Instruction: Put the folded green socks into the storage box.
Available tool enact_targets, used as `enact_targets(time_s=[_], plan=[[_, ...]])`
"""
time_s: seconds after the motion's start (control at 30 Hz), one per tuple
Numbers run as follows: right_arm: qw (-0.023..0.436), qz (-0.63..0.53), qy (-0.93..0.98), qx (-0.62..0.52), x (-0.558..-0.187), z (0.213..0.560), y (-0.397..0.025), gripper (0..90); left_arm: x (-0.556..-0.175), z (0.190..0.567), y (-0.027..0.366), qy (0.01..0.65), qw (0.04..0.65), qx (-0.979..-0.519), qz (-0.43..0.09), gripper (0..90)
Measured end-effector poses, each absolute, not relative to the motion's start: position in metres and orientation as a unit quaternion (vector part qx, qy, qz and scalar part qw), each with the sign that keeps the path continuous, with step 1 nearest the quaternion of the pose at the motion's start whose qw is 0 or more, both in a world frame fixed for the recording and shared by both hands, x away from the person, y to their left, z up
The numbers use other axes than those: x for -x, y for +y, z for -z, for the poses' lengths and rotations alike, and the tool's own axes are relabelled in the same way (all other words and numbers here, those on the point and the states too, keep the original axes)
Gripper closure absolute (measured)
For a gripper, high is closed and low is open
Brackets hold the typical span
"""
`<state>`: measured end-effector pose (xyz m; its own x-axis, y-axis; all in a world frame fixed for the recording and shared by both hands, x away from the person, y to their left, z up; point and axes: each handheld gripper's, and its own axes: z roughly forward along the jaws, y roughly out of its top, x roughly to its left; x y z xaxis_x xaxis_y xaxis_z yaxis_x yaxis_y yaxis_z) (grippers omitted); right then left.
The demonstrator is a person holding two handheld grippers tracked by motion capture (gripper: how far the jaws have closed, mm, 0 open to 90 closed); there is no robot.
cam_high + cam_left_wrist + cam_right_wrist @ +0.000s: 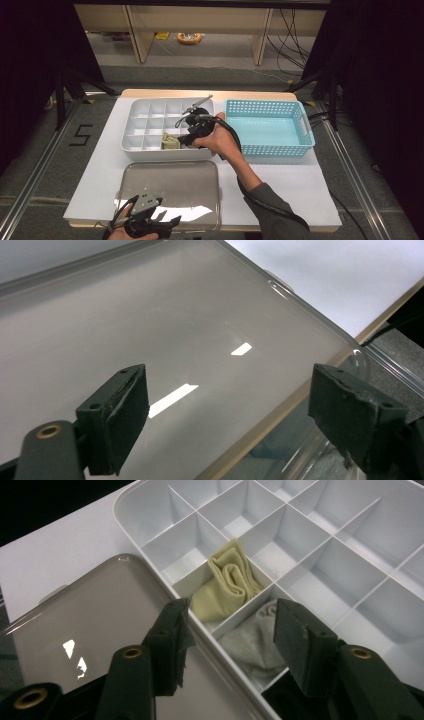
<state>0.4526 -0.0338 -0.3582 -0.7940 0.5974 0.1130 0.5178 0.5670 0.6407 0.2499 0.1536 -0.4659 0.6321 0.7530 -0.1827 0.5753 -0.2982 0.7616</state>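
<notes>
A white divided organizer tray (150, 112) lies on the table. A folded yellow-green sock (170, 141) (227, 582) sits in one front-row compartment, and a grey sock (252, 640) lies in the compartment beside it. My right gripper (184, 140) (232, 630) hovers open over the tray's front wall, its jaws on either side of the grey sock's compartment and holding nothing. Something dark lies just under it at the frame's bottom. My left gripper (167, 219) (230, 405) is open and empty above the near edge of the clear plastic lid (170, 192) (165, 325).
A light blue perforated basket (267, 145) stands right of the tray. The clear lid (85, 630) lies flat in front of the tray on the white mat (295, 185). Table legs and cables show on the floor beyond.
</notes>
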Motion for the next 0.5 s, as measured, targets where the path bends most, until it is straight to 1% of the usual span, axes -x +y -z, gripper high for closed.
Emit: enact_targets(time_s=[0.07,0.1,0.13,0.17,0.2,0.27,0.3,0.37,0.5], plan=[[0.056,-0.34,0.883,-0.319,-0.445,0.357,-0.041,47.2,-0.251,0.466,0.155,0.421,0.428,-0.792,-0.108,16.2],[0.055,-0.341,0.881,-0.322,-0.441,0.357,-0.045,46.8,-0.252,0.466,0.157,0.415,0.419,-0.8,-0.109,16.2],[0.057,-0.347,0.881,-0.317,-0.439,0.358,-0.049,46.5,-0.251,0.466,0.157,0.425,0.425,-0.792,-0.108,16.2],[0.053,-0.349,0.879,-0.32,-0.437,0.359,-0.053,46.2,-0.252,0.465,0.159,0.421,0.42,-0.796,-0.11,16.2],[0.054,-0.348,0.879,-0.322,-0.434,0.359,-0.057,45.9,-0.252,0.466,0.158,0.427,0.431,-0.787,-0.11,16.2],[0.054,-0.35,0.879,-0.319,-0.432,0.361,-0.061,45.6,-0.253,0.466,0.158,0.425,0.431,-0.788,-0.111,16.2],[0.051,-0.355,0.876,-0.323,-0.428,0.364,-0.069,44.5,-0.253,0.466,0.16,0.426,0.421,-0.792,-0.114,16.2],[0.053,-0.364,0.872,-0.324,-0.426,0.367,-0.077,44.0,-0.253,0.467,0.16,0.429,0.427,-0.789,-0.107,16.2],[0.051,-0.366,0.865,-0.339,-0.419,0.375,-0.093,42.5,-0.255,0.467,0.164,0.429,0.42,-0.793,-0.108,16.2]])
